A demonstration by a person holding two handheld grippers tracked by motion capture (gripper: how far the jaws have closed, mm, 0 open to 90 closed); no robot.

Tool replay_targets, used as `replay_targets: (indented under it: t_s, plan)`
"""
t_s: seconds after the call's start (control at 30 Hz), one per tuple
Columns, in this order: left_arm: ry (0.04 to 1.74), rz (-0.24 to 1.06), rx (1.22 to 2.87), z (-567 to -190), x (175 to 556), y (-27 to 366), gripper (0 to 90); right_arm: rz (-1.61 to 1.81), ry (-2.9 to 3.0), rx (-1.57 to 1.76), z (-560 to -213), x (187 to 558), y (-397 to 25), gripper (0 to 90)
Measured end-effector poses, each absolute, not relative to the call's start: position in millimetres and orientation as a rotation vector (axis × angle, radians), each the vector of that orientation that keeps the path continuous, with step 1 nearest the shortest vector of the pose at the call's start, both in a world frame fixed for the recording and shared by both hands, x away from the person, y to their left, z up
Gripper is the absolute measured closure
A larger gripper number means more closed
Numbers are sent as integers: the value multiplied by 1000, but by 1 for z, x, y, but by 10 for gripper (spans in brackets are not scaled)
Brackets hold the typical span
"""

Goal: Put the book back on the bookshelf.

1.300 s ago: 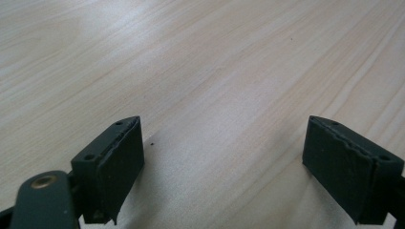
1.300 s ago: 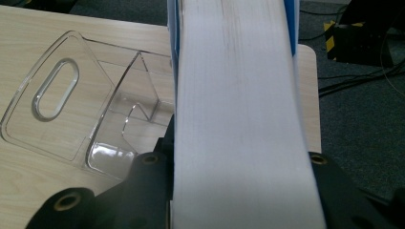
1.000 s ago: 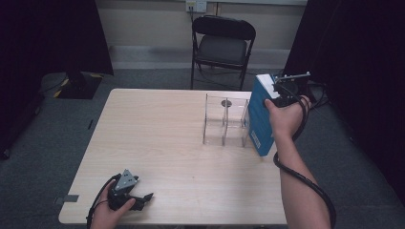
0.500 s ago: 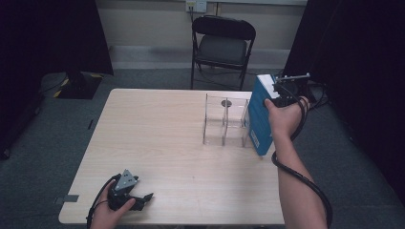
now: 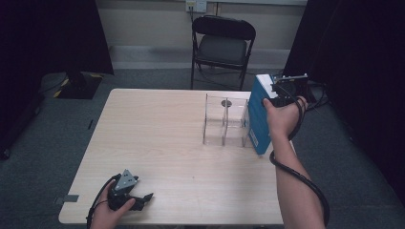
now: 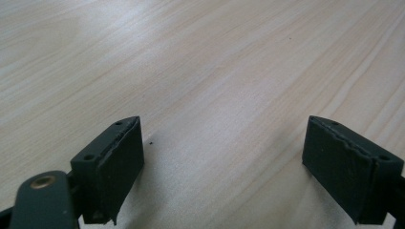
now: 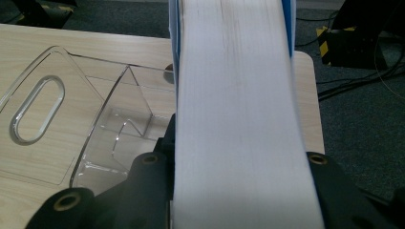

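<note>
Two claws are working at opposite ends of the desk (image 5: 157,129). The right claw (image 5: 279,95) is pinching a blue book (image 5: 260,114) by its upper end, holding it upright at the desk's far right edge, just beside the right wall of a clear acrylic organizer (image 5: 224,119); whether book and wall are touching cannot be told. In the right gripper view the book's white page edge (image 7: 239,114) is running up between the two jaws, which are pressing on its blue covers, and the organizer's compartments (image 7: 119,129) are sitting open to its left. The left claw (image 5: 138,198) is resting near the desk's near left corner, well apart from the organizer, its jaws spreading wide over bare wood (image 6: 224,95) with nothing between them. A broad stretch of desk is lying open between the two claws. A folding chair (image 5: 222,45) is standing beyond the far edge.
</note>
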State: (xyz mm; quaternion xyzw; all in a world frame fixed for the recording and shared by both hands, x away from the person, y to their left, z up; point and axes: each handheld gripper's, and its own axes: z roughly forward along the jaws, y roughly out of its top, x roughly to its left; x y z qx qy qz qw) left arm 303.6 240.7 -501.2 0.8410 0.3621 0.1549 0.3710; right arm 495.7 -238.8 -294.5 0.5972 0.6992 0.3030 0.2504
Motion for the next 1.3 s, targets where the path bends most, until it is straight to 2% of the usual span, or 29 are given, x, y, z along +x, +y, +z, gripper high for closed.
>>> replay_targets:
  t_s: [1.3]
  plan:
    - [924, 397, 2161, -501, 303, 241, 138, 813, 1931, 1578, -306, 502, -236, 600]
